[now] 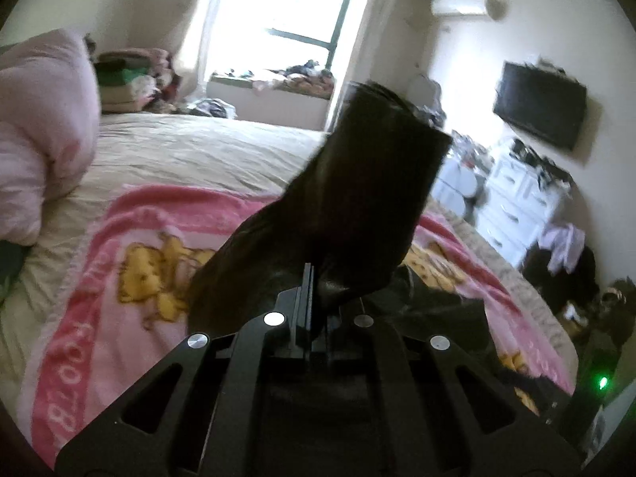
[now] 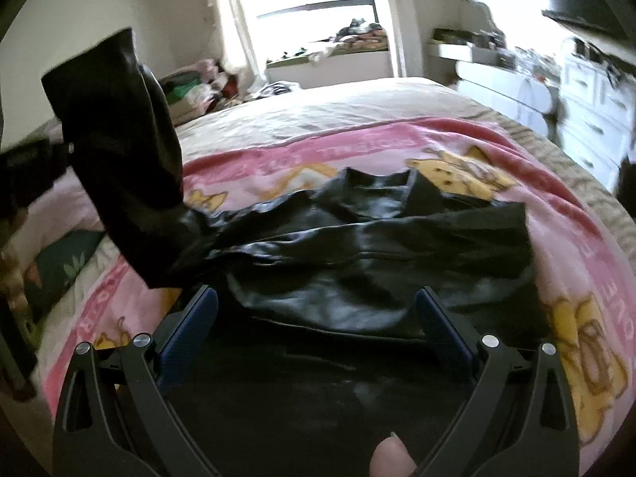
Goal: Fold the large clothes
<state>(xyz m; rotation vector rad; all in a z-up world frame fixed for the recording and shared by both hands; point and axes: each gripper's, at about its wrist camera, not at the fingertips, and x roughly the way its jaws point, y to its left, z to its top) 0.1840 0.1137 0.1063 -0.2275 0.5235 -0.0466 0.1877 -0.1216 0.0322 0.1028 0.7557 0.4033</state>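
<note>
left gripper (image 1: 309, 278): nearest the lens in left wrist view, jaws together, clamped on the sleeve (image 1: 357, 206) of the black jacket (image 2: 357, 262); sleeve lifted off the bed, cuff end standing up and far.
right gripper (image 2: 316, 310): jaws apart, holding nothing, hovering low over the near hem of the jacket; contact with the fabric unclear. A fingertip shows at the bottom edge.
jacket: glossy, leather-like, lying mostly flat on the pink blanket (image 2: 497, 151), collar at the far side, body wrinkled. Left sleeve raised at scene left, right side lying flat.
blanket: pink with yellow cartoon prints, spread on the bed (image 1: 190, 147); pink duvet (image 1: 43, 119) bunched far left.
step in hand (judgement): folding the left sleeve in across the jacket body.
how to do well (judgement): carry the sleeve rightward over the chest, lay it flat before letting go; material looks stiff and slick, so it may spring back. Right gripper could pin the body near the shoulder seam so it doesn't drag.
</note>
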